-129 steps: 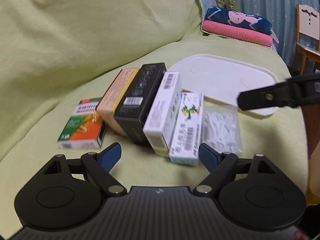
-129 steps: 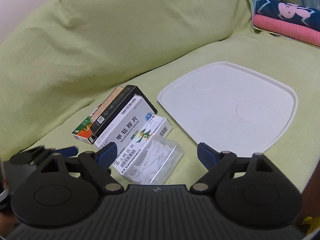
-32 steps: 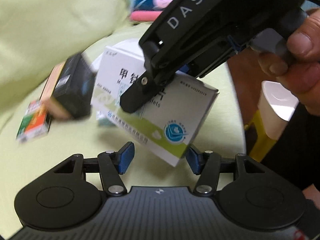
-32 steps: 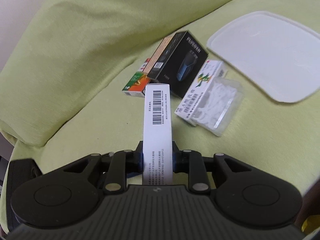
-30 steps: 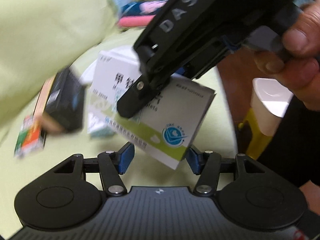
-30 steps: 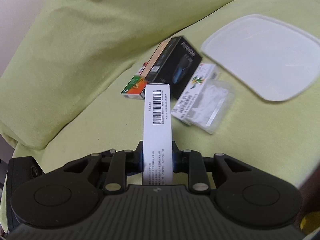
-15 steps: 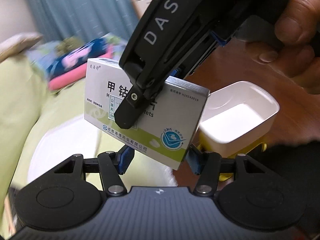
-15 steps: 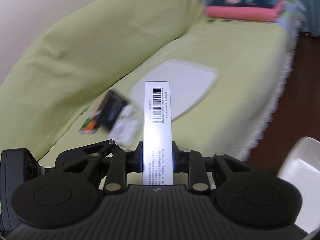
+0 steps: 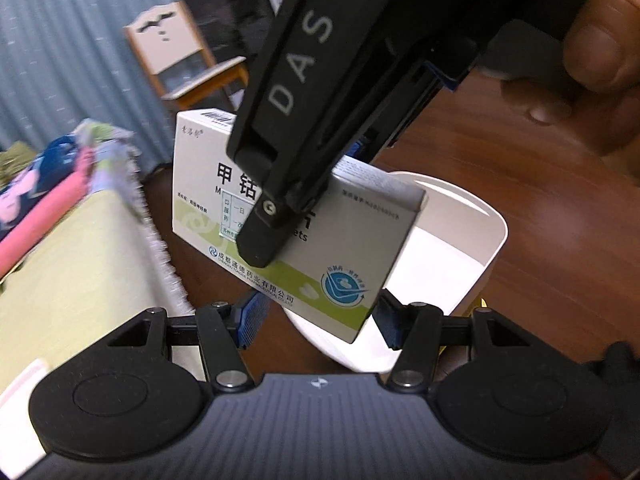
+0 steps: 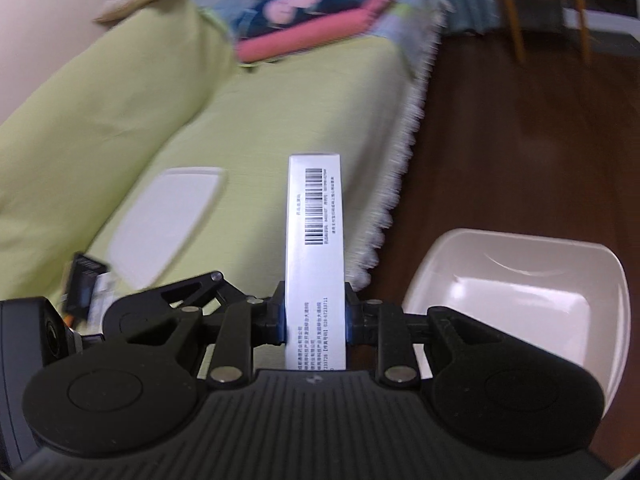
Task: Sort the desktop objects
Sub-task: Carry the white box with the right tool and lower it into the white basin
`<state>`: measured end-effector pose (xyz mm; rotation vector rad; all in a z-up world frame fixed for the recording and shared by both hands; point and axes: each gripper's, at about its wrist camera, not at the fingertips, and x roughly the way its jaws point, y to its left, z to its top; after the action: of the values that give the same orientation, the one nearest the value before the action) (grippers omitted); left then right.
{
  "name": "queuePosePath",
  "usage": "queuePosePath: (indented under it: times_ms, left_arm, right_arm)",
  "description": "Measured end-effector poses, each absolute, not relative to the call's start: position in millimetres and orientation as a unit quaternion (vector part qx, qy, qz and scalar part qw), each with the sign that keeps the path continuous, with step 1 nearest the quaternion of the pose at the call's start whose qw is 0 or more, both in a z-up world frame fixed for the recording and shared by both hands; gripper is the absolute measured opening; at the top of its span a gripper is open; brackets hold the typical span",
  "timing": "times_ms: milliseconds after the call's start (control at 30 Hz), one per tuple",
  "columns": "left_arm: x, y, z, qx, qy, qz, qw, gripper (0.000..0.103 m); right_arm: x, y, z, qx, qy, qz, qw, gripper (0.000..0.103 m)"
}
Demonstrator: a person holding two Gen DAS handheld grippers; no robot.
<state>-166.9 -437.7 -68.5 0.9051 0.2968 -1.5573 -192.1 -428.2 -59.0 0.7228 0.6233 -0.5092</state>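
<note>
R hand-held gripper (image 10: pixel 315 322), marked "DAS", clamps med box (image 9: pixel 280 216) w/ barcode; L hand-held gripper (image 9: pixel 318 320) open, empty.

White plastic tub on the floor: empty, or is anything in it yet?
Empty as far as visible: the white plastic tub shows only bare inner walls; its near corner is hidden.

Right gripper (image 9: pixel 276 236) covers the middle of the medicine box (image 9: pixel 340 272), so the big printed characters on its face are only partly readable. The box in turn hides much of the white bin (image 9: pixel 472 240) behind it. In the right wrist view the bin (image 10: pixel 520 276) is partly hidden behind the gripper body, the folded cloths (image 10: pixel 312 12) are a smear of blur, and the black box (image 10: pixel 82 280) at the left is half hidden and unreadable.
</note>
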Motion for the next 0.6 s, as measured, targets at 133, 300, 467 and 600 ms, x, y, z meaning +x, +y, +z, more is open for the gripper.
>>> queuePosePath:
  times_ms: [133,300,467,600]
  left_arm:
    - [-170.3,-467.0,-88.1,0.411,0.131,-0.686,0.586,0.06]
    - [-163.0,-478.4,-108.9,0.4,0.155,-0.695,0.577,0.06]
    - [-167.1,-482.3,-132.8,0.449,0.141,-0.679,0.563,0.06]
    - [-165.5,-487.4,-141.2,0.474,0.131,-0.668,0.558,0.06]
  right_arm:
    - [-194.9,-443.8,-82.1,0.357,0.302,-0.265,0.843,0.022]
    - [-192.5,-456.0,-102.0,0.374,0.304,-0.274,0.832,0.022]
    - [-187.8,-460.8,-117.2,0.398,0.301,-0.281,0.82,0.022]
    - [-183.5,-469.5,-123.4,0.399,0.302,-0.296,0.813,0.022]
